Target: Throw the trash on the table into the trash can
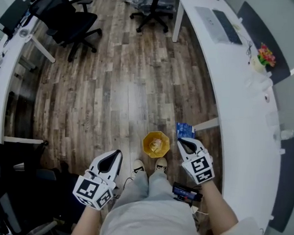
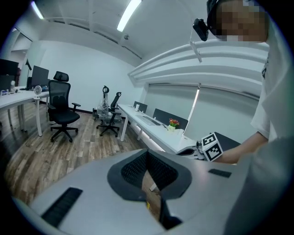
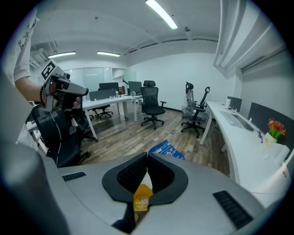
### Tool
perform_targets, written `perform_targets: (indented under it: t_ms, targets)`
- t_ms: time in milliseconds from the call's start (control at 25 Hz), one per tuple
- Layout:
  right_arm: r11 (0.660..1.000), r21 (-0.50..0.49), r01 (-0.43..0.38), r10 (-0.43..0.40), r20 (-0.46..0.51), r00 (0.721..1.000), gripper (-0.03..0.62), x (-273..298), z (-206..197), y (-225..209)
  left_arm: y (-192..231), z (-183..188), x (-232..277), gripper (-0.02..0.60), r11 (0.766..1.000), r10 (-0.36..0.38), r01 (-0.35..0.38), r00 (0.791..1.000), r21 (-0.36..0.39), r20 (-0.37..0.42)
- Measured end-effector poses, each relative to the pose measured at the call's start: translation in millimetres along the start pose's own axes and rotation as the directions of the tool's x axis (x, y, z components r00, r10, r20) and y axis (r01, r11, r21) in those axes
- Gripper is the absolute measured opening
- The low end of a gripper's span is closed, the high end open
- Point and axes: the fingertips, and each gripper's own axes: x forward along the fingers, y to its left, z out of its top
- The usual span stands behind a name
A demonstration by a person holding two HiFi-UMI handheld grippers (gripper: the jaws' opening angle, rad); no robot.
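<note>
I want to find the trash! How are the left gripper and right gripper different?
The right gripper pinches a blue packet; the left gripper holds nothing. The right gripper is beside the yellow trash can; the left gripper is farther from it. Both have shut jaws.

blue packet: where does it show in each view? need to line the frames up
Head view: blue packet lower centre-right, pinched at the tip of the right gripper, beside the yellow trash can.
Left gripper view: not in it.
Right gripper view: blue packet at centre, sticking out just past the closed jaw tips.
Shared landmark: flowers on the white desk, in all three views.
</note>
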Motion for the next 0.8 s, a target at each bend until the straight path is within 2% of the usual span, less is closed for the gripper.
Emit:
perform_targets:
  t_ms: [240,480,640,800]
  targets:
    - [0.996,-0.013,-0.088,0.087,-0.088,0.992,0.032,23,-58,11,1,-35,24,0.002,1.0,0.007,-0.008,0.999,-0.019,-0.051]
    - [0.986,-0.013,-0.167,0.163,-0.155,0.974,0.032,76,-116,20,23,-78,58,0.002,0.999,0.02,-0.024,0.995,-0.039,-0.101]
    - [0.975,0.007,-0.22,0.217,-0.185,0.958,0.032,119,-170,37,43,-121,82,0.002,0.998,0.026,-0.033,0.991,-0.05,-0.128]
    - [0.963,-0.025,-0.267,0.255,-0.228,0.94,0.032,172,-236,56,58,-175,112,0.002,0.998,0.008,-0.016,0.99,-0.058,-0.141]
